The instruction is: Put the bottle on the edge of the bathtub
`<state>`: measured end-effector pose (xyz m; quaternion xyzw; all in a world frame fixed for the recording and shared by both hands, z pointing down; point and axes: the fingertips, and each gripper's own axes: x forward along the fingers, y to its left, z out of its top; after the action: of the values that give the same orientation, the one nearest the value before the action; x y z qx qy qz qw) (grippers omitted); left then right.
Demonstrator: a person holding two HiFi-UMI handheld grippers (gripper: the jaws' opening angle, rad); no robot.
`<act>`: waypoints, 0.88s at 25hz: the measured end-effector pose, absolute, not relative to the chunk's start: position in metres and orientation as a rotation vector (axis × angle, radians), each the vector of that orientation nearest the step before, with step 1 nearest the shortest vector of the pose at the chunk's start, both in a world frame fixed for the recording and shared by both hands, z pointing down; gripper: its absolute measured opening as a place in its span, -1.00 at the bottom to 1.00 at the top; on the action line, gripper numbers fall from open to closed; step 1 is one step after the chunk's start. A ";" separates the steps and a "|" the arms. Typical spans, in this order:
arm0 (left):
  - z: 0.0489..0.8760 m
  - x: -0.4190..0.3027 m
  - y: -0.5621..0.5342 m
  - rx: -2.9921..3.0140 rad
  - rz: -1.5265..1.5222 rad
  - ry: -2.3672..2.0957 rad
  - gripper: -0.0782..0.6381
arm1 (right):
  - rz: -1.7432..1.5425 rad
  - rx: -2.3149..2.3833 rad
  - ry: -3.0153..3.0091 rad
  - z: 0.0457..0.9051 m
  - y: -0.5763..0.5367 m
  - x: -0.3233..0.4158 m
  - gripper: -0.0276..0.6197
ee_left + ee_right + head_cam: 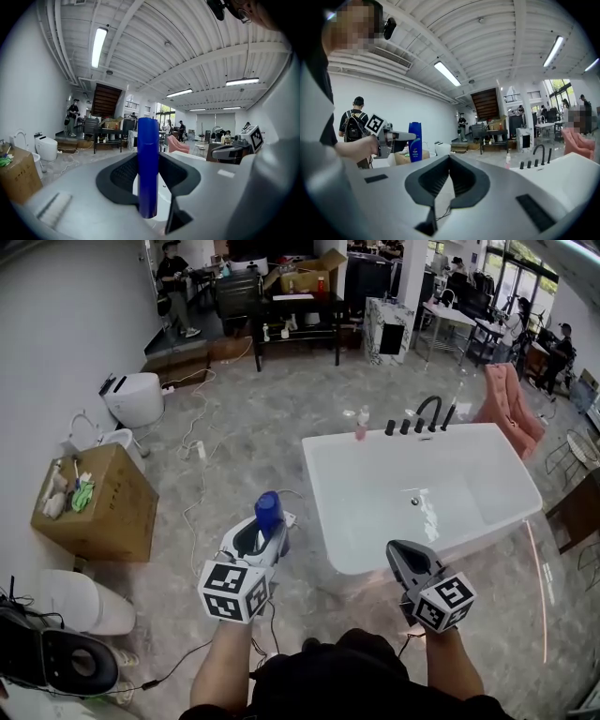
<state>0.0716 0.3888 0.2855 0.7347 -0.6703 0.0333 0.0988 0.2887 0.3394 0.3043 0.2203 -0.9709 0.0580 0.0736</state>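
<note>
**Bottle (269, 509) clamped, left of the tub (315, 493)**

Our left gripper (262, 538) clamps the blue bottle upright between its jaws, over the floor (234, 437) just left of the tub. We cannot read its label's print. Our right gripper (405, 557), jaws together and empty, hangs near the tub's front.

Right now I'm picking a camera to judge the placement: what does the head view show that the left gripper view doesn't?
Only the head view: the bathtub's whole rim, the black faucet and a pink bottle on its far edge. Only the left gripper view: the ceiling lamps and the dark staircase. Both: the blue bottle upright between the left gripper's fingers, the right gripper and the cardboard box.
</note>
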 end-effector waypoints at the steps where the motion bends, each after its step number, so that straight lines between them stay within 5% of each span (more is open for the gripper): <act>1: 0.286 0.070 0.389 2.169 0.099 -1.981 -0.37 | 0.164 0.653 -2.897 0.308 0.340 0.287 -0.88; 22: 0.309 0.019 0.288 2.067 0.103 -1.983 -0.37 | 0.220 0.446 -2.856 0.348 0.226 0.212 -0.88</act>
<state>0.0195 0.2880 0.3086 0.7145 -0.6852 0.0354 0.1372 0.2119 0.2262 0.3477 0.1526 -0.9779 0.0753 0.1212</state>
